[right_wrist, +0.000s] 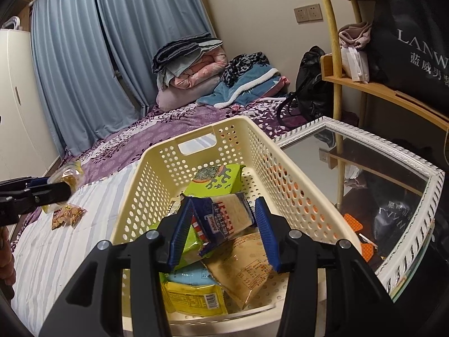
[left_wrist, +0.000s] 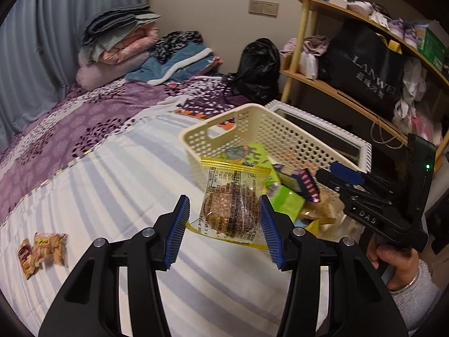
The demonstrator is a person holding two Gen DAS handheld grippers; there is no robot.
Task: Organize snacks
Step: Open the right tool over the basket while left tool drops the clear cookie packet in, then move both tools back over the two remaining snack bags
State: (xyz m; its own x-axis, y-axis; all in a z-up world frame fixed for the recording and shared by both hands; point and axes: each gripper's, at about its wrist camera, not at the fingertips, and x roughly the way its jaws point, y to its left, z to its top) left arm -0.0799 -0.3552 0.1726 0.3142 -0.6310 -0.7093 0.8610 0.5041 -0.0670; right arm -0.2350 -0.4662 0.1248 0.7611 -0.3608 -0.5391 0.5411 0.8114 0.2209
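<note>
We see a round cookie in a clear, yellow-edged wrapper (left_wrist: 230, 205) pinched between the jaws of the left gripper (left_wrist: 224, 221), held in the air above the striped bed sheet (left_wrist: 112, 196), just in front of the cream perforated basket (left_wrist: 252, 129). The jaws of the right gripper (right_wrist: 223, 230) pinch a cracker pack with a red-and-white pattern (right_wrist: 221, 216), tilted and lifted over the snacks lying in the basket. Under it lie a green pack (right_wrist: 216, 179) at the far end, a tan pack (right_wrist: 247, 264), a pale blue pack (right_wrist: 190, 276) and a yellow pack (right_wrist: 193, 297) nearest us. In the left wrist view a hand (left_wrist: 398, 264) with a bracelet and a grey sleeve grips the right gripper's handle. 2 small snack packets (left_wrist: 42, 250) lie loose on the sheet, well apart from the basket. Beside the basket stands a glass worktop with a white frame (right_wrist: 364, 137); beyond it a wooden shelf (right_wrist: 378, 90) carries a black bag (right_wrist: 415, 33). Folded blankets (left_wrist: 120, 36) are piled at the far end of the bed
</note>
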